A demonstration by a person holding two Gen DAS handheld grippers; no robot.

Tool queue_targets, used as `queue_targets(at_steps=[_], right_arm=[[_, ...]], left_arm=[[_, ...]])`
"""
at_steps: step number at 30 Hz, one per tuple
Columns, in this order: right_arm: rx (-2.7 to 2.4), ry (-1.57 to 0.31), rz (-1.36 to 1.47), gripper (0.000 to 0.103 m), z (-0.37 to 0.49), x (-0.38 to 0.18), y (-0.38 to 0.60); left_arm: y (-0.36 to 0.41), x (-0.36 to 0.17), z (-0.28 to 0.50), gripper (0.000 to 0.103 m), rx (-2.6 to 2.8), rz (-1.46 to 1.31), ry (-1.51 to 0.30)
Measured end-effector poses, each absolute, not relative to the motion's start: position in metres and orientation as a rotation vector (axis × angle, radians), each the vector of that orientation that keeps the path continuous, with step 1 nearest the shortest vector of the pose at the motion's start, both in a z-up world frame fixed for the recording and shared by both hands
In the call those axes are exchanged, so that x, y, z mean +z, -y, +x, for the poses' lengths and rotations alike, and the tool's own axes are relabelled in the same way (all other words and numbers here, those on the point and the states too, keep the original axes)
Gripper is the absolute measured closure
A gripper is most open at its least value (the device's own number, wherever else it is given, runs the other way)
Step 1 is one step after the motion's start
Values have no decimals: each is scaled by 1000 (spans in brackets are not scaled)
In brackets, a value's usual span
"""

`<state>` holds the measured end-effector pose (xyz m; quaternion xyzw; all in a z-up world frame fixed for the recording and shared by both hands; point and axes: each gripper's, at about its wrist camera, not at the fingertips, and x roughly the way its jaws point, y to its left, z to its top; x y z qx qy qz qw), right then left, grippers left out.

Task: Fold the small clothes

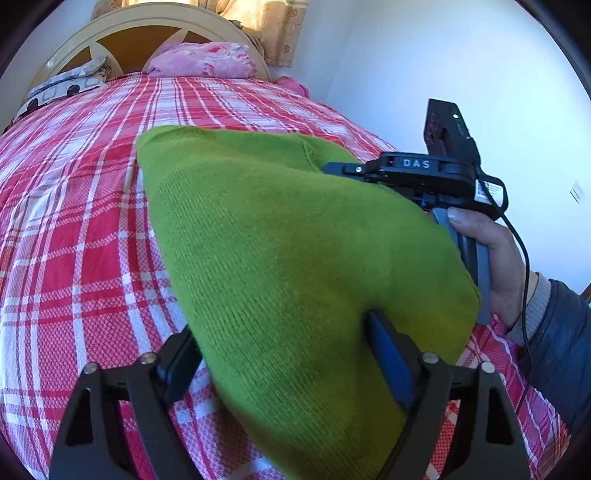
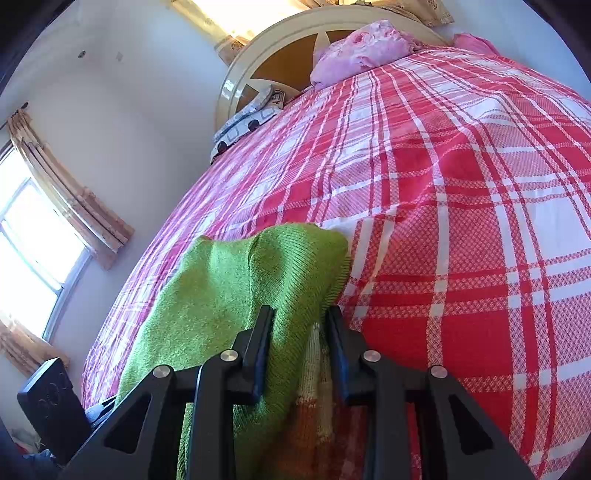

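Both hand-held grippers grip the green knitted garment (image 1: 280,251): the left hand-held gripper (image 1: 284,354) is clamped on one edge, the right hand-held gripper (image 2: 300,325) on another, lifting it above the red-and-white checked bedspread (image 1: 74,221). Pink bedding (image 2: 362,48) lies bunched against the headboard (image 1: 147,33).

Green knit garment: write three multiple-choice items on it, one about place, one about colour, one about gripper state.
1. Where is the green knit garment?
A. Over the plaid bedspread
B. On the headboard
C. On the floor

2. What colour is the bedding bundled at the headboard?
A. Blue
B. Pink
C. Black

3. What is the right gripper doing?
A. Hanging empty
B. Holding a pillow
C. Holding garment fabric between its fingers

Answers: 1 A, the plaid spreads beneath it; 2 B, the pink bundle shows it; 3 C, green knit passes between the fingers.
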<state>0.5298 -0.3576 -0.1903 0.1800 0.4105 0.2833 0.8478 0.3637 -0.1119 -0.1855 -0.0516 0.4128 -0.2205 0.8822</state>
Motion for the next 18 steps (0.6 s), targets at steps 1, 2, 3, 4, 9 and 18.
queue_targets(at_steps=[1, 2, 3, 4, 9, 18], right_arm=[[593, -864, 372, 74, 529, -189, 356], [588, -860, 362, 74, 528, -188, 355], [580, -851, 347, 77, 526, -187, 354], [569, -837, 326, 80, 522, -183, 351], [541, -800, 333, 82, 510, -175, 355], [500, -804, 346, 83, 504, -168, 354]], left_arm=[[112, -185, 362, 22, -463, -106, -858], [113, -184, 361, 26, -466, -104, -856], [113, -183, 360, 31, -467, -102, -853], [112, -182, 359, 34, -466, -103, -850], [108, -173, 358, 53, -460, -114, -834], [111, -169, 353, 58, -445, -65, -822]])
